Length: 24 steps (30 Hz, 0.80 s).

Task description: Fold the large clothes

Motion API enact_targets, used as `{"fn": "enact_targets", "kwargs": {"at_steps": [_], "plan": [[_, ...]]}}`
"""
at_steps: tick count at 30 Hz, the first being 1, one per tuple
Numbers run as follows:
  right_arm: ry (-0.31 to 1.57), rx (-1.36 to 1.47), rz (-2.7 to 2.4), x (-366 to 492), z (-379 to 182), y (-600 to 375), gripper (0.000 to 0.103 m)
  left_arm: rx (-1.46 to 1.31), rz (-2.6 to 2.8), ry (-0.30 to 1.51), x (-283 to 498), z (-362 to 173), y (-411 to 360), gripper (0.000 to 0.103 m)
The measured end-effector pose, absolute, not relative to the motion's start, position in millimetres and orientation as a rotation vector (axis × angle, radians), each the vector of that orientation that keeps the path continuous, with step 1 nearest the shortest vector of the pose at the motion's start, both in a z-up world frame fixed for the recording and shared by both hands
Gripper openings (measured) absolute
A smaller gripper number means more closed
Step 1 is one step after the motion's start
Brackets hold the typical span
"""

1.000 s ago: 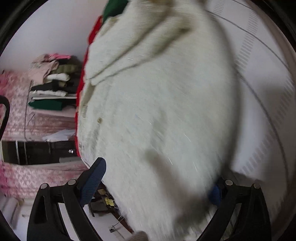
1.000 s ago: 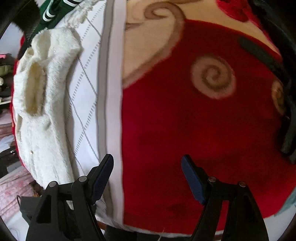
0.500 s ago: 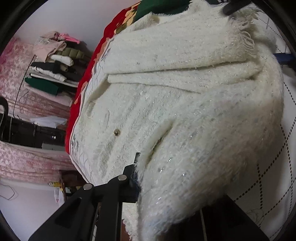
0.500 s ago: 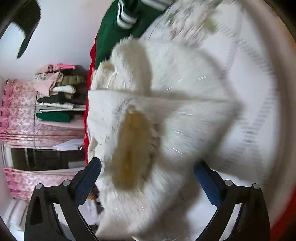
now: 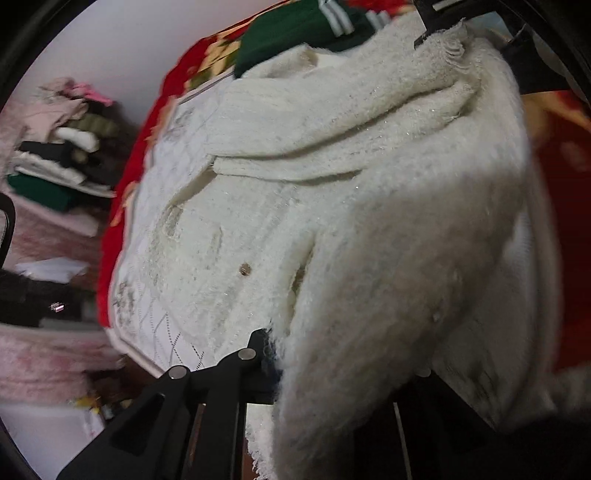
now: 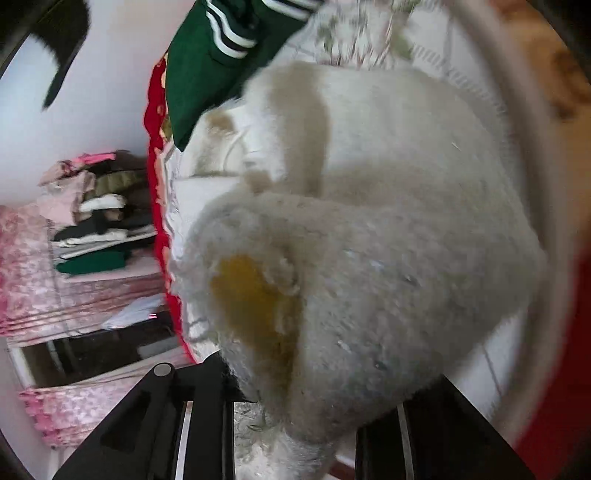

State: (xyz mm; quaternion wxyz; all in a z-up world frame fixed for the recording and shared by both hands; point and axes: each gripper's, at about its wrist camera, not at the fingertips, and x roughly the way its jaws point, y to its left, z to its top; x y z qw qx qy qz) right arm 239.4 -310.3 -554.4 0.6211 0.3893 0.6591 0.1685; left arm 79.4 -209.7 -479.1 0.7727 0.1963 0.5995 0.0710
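Observation:
A white fluffy cardigan [image 5: 369,206] with a small round button [image 5: 244,268] lies partly lifted off the bed. In the left wrist view its hem bunches between my left gripper [image 5: 343,365], which is shut on it; the right finger is hidden by the fabric. In the right wrist view the cardigan [image 6: 388,258] shows a yellowish lining [image 6: 255,302] at an opening. My right gripper [image 6: 325,384] has its jaws closing, with the thick fabric pinched between them. At the top right of the left wrist view, a black gripper part [image 5: 436,26] holds the frayed edge.
The bed carries a white quilted cover [image 5: 166,325] over a red blanket [image 5: 569,221]. A green sweater with white stripes [image 6: 207,66] lies at the far end. A stack of folded clothes [image 6: 96,221] sits on a pink-draped shelf to the left.
Both grippers went from open to closed on the cardigan and rose with it. The right gripper swung from over the red blanket to the cardigan.

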Motion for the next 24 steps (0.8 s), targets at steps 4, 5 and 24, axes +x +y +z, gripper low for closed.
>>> {"fn": "enact_targets", "kwargs": {"at_steps": [4,5,24], "plan": [[1.573,0.789,0.268,225.2,-492.3,-319.8,0.025,0.334,0.043,1.299,82.5,-434.6,-185.2,0.016],[1.588,0.776,0.249,226.2,-480.8,-314.7,0.025,0.308,0.03,1.301,89.7,-428.6,-172.6,0.018],[1.68,0.663,0.165,390.9,-537.8,-103.0,0.077,-0.358,0.258,1.298,208.3,-484.3,118.0,0.052]]}}
